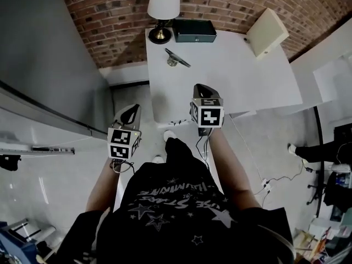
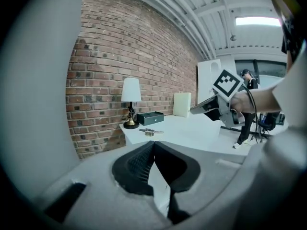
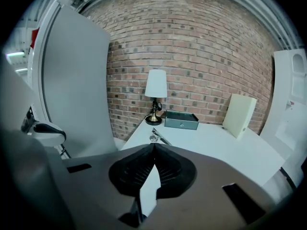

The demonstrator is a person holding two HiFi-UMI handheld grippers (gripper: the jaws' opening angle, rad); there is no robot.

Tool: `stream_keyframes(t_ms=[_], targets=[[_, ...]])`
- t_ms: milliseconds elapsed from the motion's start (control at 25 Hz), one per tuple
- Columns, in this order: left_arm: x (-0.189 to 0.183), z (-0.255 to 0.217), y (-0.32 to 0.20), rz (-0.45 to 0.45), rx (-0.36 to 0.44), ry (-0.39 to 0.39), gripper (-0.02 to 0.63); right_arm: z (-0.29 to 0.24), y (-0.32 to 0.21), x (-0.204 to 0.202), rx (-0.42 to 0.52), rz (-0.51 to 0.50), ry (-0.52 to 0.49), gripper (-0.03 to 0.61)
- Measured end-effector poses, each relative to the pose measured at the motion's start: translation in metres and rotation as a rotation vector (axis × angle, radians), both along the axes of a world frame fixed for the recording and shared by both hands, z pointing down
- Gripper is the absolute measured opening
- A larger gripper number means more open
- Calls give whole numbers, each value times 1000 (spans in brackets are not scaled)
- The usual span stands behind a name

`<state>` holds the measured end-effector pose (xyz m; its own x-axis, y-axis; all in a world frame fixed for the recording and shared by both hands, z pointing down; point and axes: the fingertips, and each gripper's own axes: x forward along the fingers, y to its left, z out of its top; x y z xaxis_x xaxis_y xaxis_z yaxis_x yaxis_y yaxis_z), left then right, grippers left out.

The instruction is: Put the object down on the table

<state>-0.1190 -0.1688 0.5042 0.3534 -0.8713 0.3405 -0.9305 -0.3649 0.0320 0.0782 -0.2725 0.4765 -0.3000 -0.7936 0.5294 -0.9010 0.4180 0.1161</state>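
Note:
A small metal object with a dark flat strip (image 1: 177, 58) lies on the white table (image 1: 236, 76), near its back left; it also shows in the left gripper view (image 2: 151, 132) and the right gripper view (image 3: 158, 137). My left gripper (image 1: 131, 114) hangs off the table's front left corner, over the floor; its jaws (image 2: 153, 143) are shut with nothing between them. My right gripper (image 1: 204, 89) is over the table's front edge, well short of the object; its jaws (image 3: 154, 146) are also shut and empty.
A lamp (image 1: 163, 7), a dark box (image 1: 194, 31) and a cream box (image 1: 267, 33) stand along the table's back by the brick wall. A grey panel (image 1: 44, 54) rises at left. Cables (image 1: 264, 183) lie on the floor. Another person's foot (image 1: 308, 150) is at right.

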Motion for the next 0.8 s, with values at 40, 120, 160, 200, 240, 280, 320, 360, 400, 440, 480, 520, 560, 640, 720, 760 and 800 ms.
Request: stream_keyframes(t_ms=[40,120,160,200,240,280,320,360,400,440,480,520,560,640,720,760,800], targets=[[4,2,4,9,-4,9,20,-1,9,5,1,8,-10,2],[13,6,13,26,-14,29,20,-1,26,14,2,32,-18,2],[17,7,16,36,-17,35,20,-1,32,19,0,43,-18,2],[22,9,19,46,-20,38,20,1,37,24,-3,53,-17,2],[26,11,21,57,-23,37,20,2,42,29,-8,61,-16,2],[30,12,23,66,-27,36,20,4,46,33,-15,69,-16,2],[34,14,24,75,-31,35,20,6,50,38,-21,76,-17,2],[38,15,25,82,-35,34,20,7,54,43,-27,83,-20,2],[42,15,26,88,-37,34,20,8,58,48,-30,87,-23,2],[46,15,26,93,-38,34,20,8,61,52,-32,89,-26,2],[51,13,26,96,-36,36,20,7,64,57,-32,89,-29,2],[57,11,25,97,-32,38,20,7,66,61,-31,86,-32,2],[64,8,24,98,-26,40,20,6,68,65,-29,81,-33,2],[79,4,27,99,-18,41,20,7,75,74,-26,68,-36,2],[94,4,37,97,-22,35,20,11,87,83,-33,54,-46,2],[101,4,45,94,-28,31,20,12,95,88,-39,48,-53,2],[107,4,53,90,-33,26,20,13,103,93,-46,42,-60,2]])
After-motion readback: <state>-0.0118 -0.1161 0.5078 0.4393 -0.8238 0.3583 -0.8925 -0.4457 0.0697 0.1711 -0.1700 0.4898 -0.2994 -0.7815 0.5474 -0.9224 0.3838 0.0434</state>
